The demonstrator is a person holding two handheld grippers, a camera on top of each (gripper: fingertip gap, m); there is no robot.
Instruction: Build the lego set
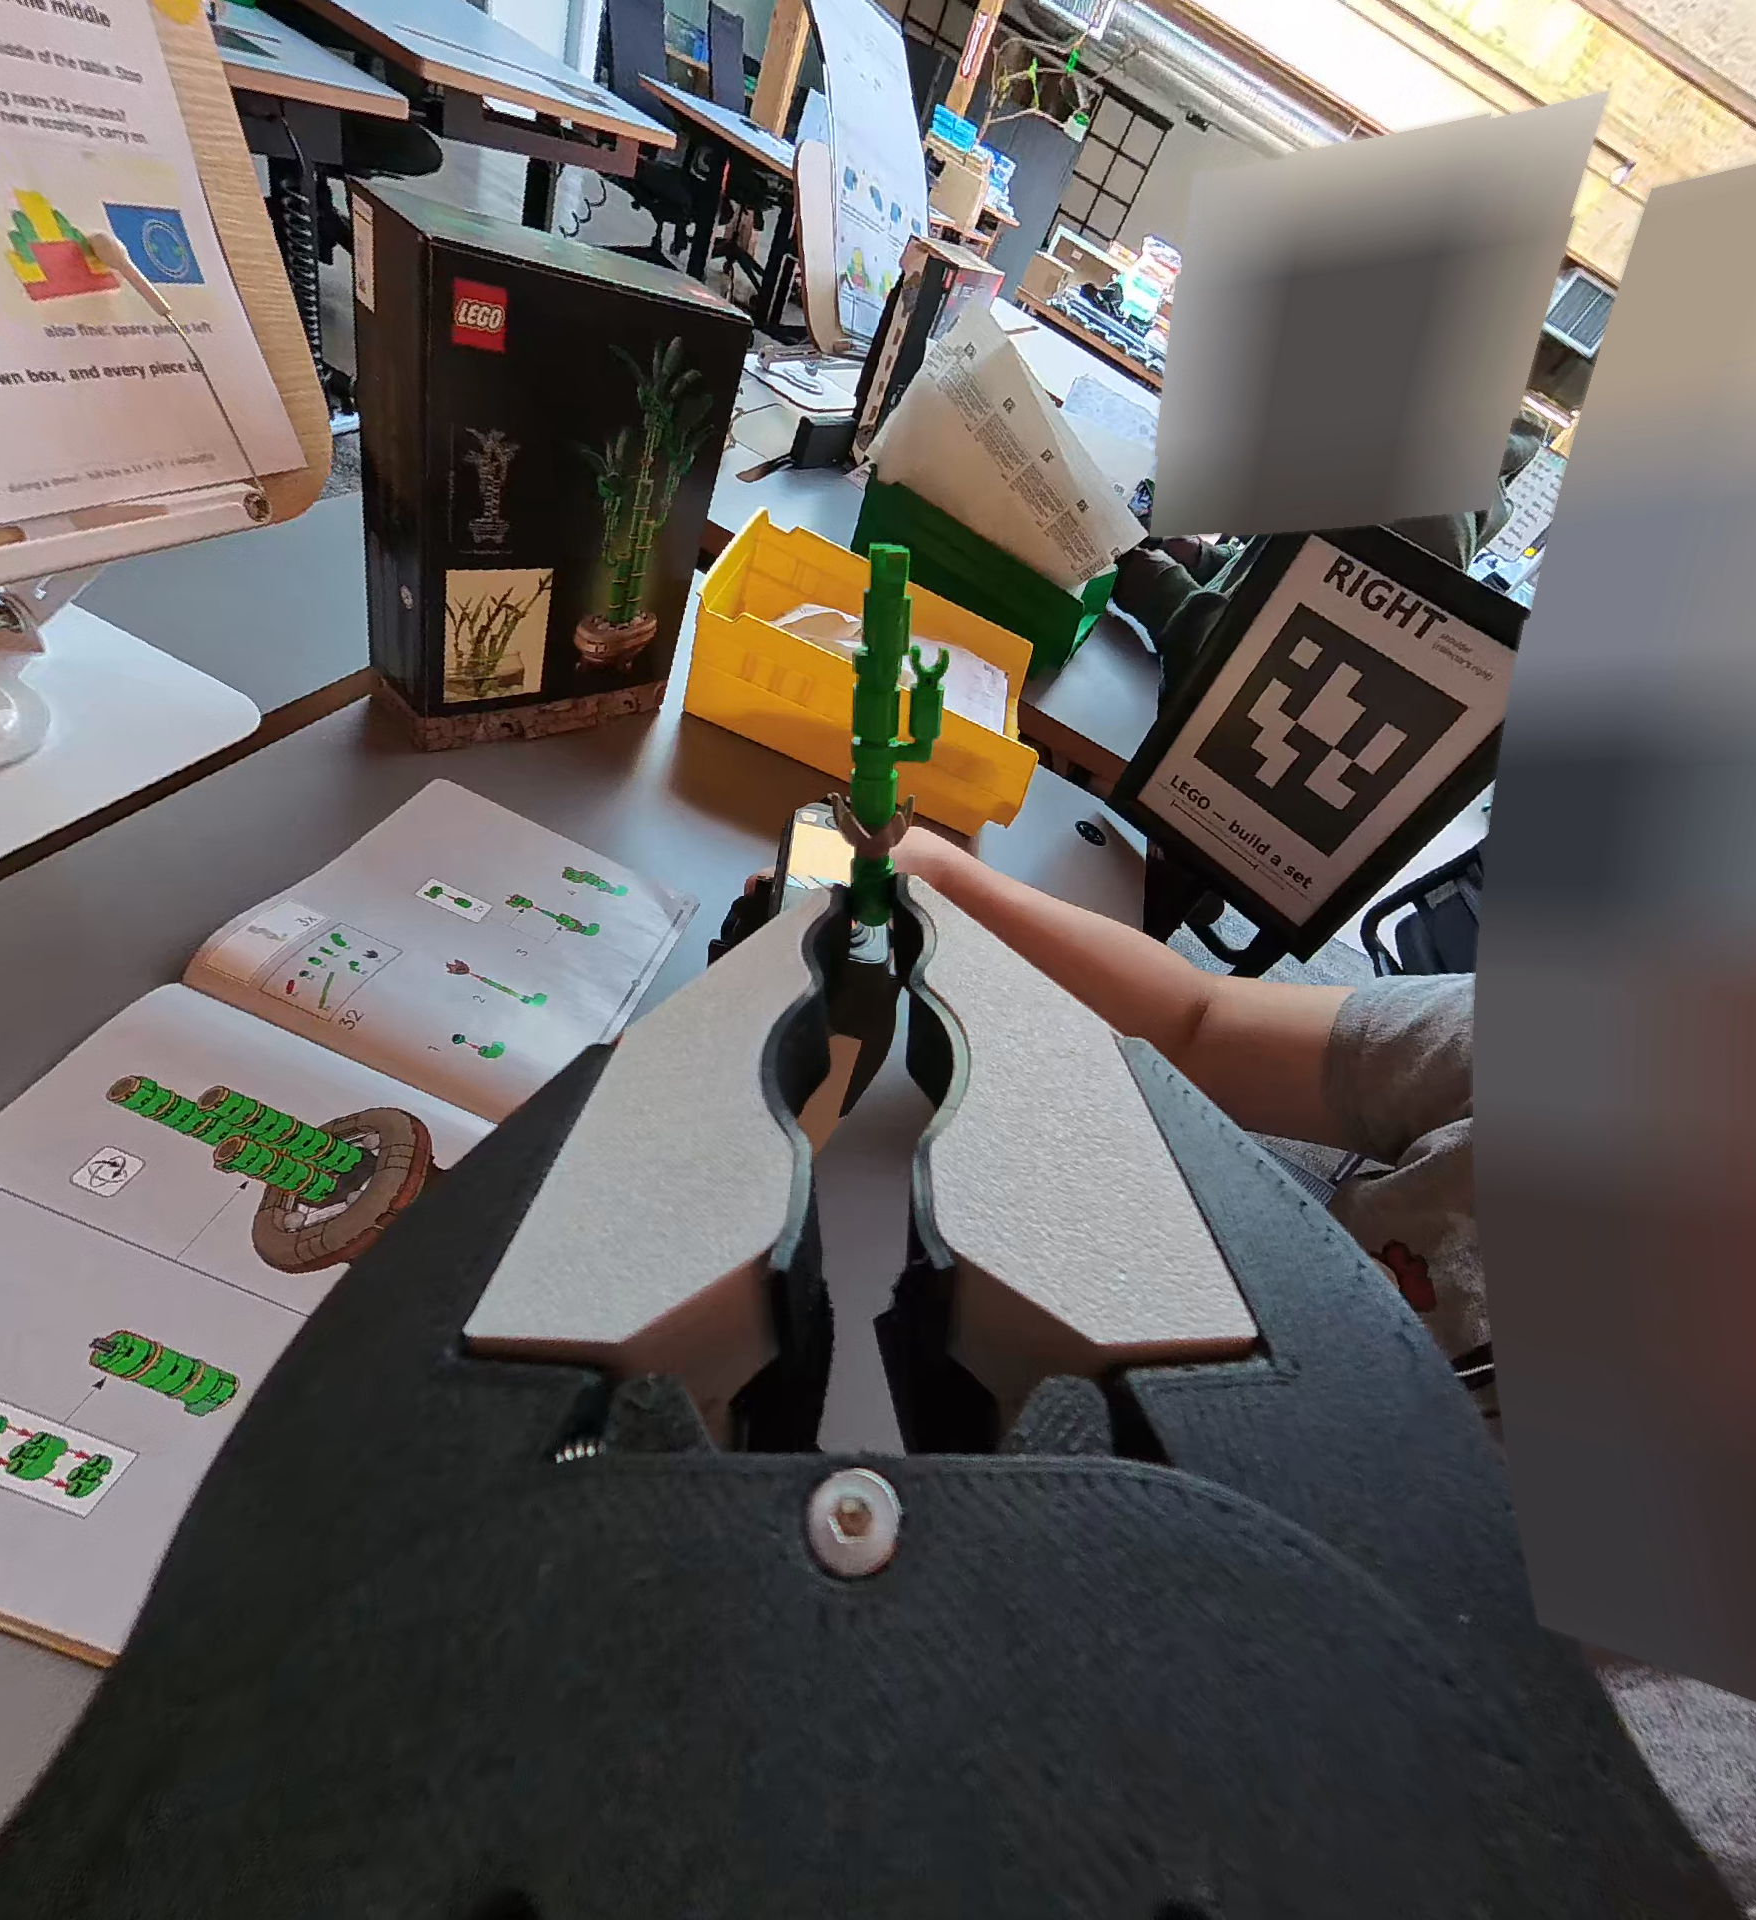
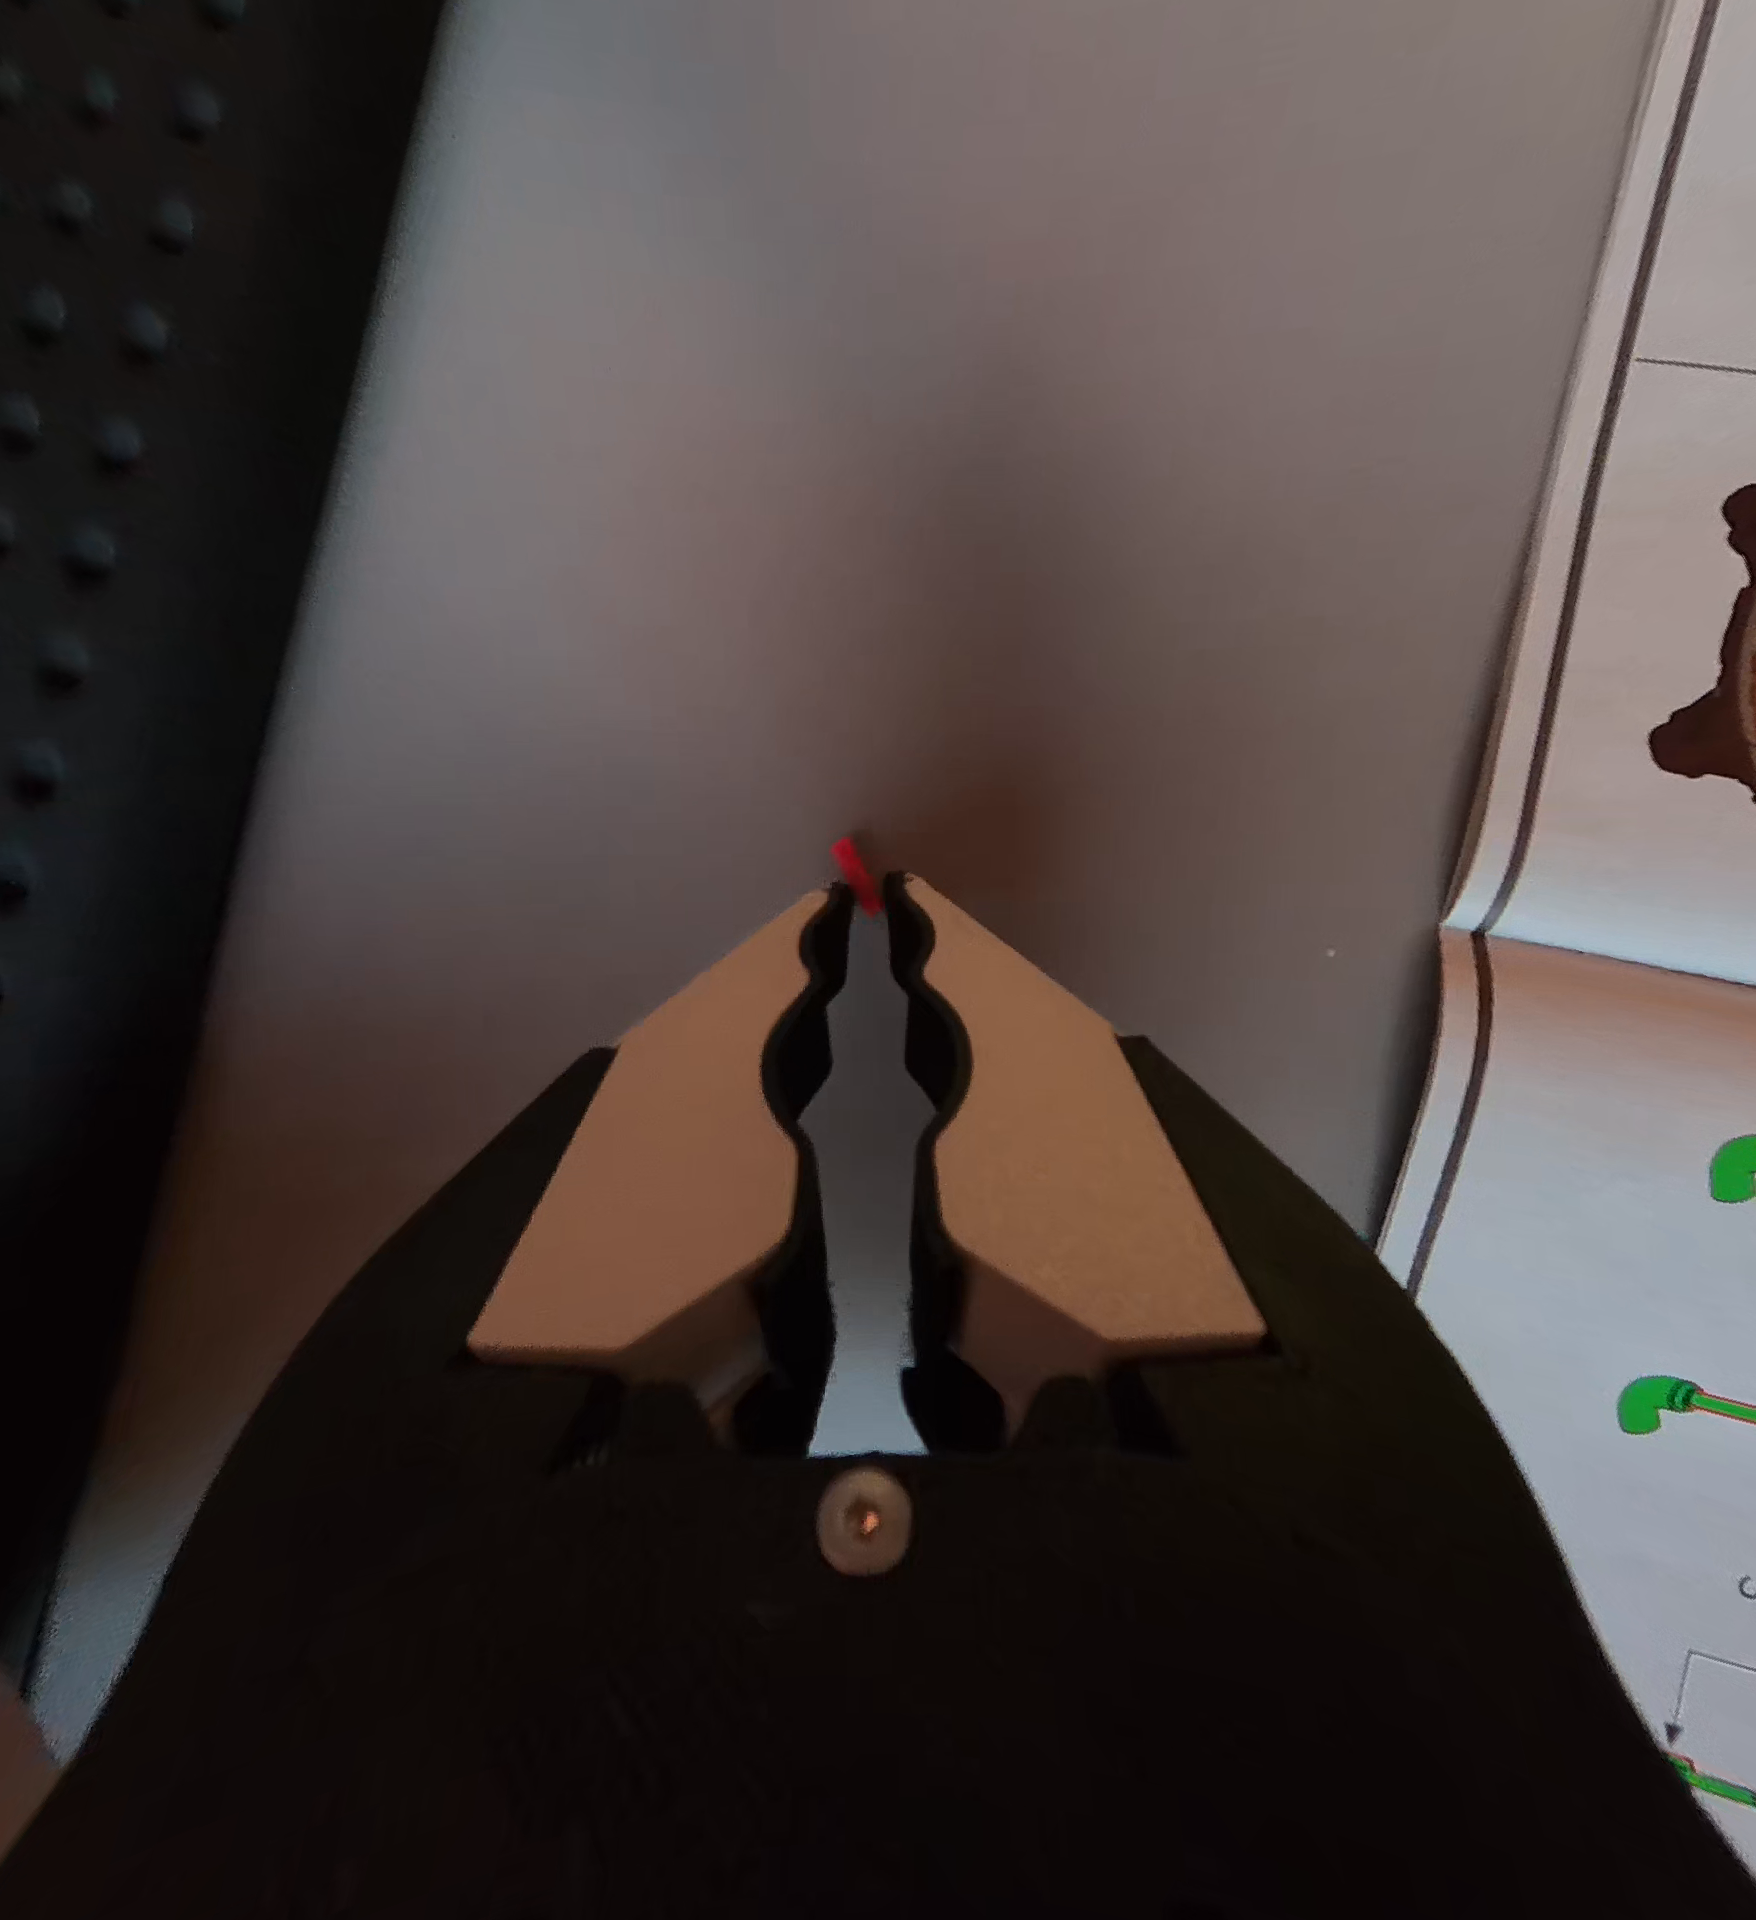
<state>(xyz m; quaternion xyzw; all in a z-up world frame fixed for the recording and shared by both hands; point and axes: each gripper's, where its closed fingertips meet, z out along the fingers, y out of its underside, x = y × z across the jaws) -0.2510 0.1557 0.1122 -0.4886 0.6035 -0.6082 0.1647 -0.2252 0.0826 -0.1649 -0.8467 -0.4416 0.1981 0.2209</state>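
My left gripper (image 1: 869, 896) is shut on the lower end of a thin green bamboo stalk (image 1: 884, 686), which stands upright above the table with a small side shoot and a brown leaf collar near its base. My right gripper (image 2: 863, 889) is shut on a tiny red piece (image 2: 853, 871) at its fingertips, close over the grey table top (image 2: 853, 416). Behind the stalk in the left wrist view, the other gripper (image 1: 812, 862) and a person's forearm (image 1: 1113, 966) show in part.
An open instruction booklet (image 1: 282, 1091) lies at the left; its edge shows in the right wrist view (image 2: 1684, 935). The set's box (image 1: 541, 468), a yellow bin (image 1: 832, 675), a green bin (image 1: 967, 582) and a marker sign (image 1: 1321, 727) stand behind. A black studded mat (image 2: 53, 520) lies left. The tips of one gripper are about 30 cm away from the tips of the other.
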